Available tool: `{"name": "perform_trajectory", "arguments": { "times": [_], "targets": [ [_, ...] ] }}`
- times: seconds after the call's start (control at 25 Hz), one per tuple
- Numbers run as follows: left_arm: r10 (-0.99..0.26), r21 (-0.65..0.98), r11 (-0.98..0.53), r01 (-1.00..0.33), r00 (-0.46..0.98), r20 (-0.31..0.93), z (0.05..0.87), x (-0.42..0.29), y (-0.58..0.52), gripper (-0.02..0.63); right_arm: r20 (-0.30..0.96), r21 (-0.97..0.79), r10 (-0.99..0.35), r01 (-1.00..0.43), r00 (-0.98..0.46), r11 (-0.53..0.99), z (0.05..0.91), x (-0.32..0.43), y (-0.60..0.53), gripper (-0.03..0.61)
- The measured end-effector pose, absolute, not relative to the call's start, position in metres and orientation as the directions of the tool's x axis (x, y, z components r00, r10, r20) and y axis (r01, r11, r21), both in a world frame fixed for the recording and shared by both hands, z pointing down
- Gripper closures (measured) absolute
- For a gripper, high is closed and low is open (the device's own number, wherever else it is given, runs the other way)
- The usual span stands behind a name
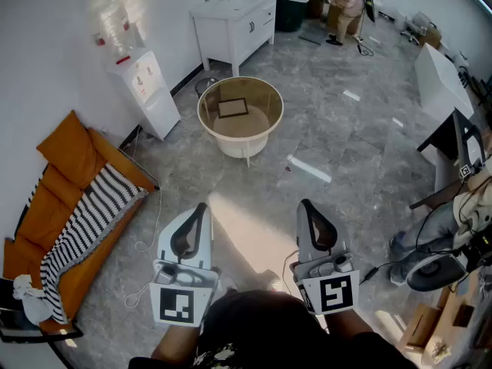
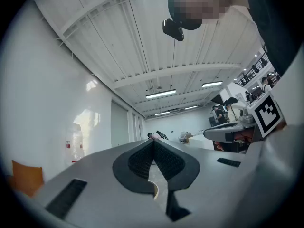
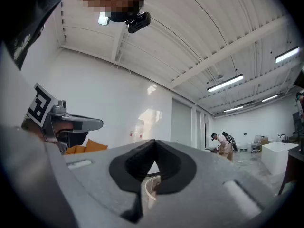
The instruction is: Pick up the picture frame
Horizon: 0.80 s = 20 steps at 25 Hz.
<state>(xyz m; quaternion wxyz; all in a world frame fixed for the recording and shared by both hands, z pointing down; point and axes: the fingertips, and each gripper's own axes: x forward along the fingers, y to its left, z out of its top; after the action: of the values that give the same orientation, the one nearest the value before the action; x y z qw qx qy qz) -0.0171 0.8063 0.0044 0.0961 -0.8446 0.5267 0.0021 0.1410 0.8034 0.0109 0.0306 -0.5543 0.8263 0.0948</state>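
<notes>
The picture frame (image 1: 232, 108), dark-edged with a pale centre, lies flat on the round glass-topped table (image 1: 265, 124) well ahead of me in the head view. My left gripper (image 1: 201, 210) and right gripper (image 1: 306, 206) are held side by side close to my body, both far short of the table. Each is shut with nothing between its jaws. In the left gripper view, the left gripper (image 2: 153, 142) points slightly upward at the room. In the right gripper view, the right gripper (image 3: 153, 142) does the same, with the table's rim (image 3: 149, 188) showing through the gap below.
A water dispenser (image 1: 142, 83) stands by the left wall, with an orange sofa (image 1: 65, 206) and striped blanket (image 1: 84, 225) nearer. A white vanity cabinet (image 1: 231, 23) is behind the table. A person (image 1: 344, 6) works at the back. Chairs and clutter (image 1: 453, 229) fill the right side.
</notes>
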Motion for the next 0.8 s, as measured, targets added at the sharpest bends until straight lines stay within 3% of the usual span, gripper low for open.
{"name": "perform_trajectory", "arguments": {
  "times": [0.4, 0.8],
  "targets": [
    [-0.888, -0.158, -0.429, -0.889, 0.447, -0.106, 0.006, 0.004, 0.813, 0.6, -0.177, 0.153, -0.892, -0.907, -0.416, 0.393, 0.013, 0.148, 0.814, 0.584],
    [-0.88, -0.126, -0.471, -0.873, 0.474, 0.006, 0.056, 0.073, 0.841, 0.6, -0.122, 0.139, -0.88, -0.886, -0.459, 0.442, 0.052, 0.209, 0.827, 0.583]
  ]
}}
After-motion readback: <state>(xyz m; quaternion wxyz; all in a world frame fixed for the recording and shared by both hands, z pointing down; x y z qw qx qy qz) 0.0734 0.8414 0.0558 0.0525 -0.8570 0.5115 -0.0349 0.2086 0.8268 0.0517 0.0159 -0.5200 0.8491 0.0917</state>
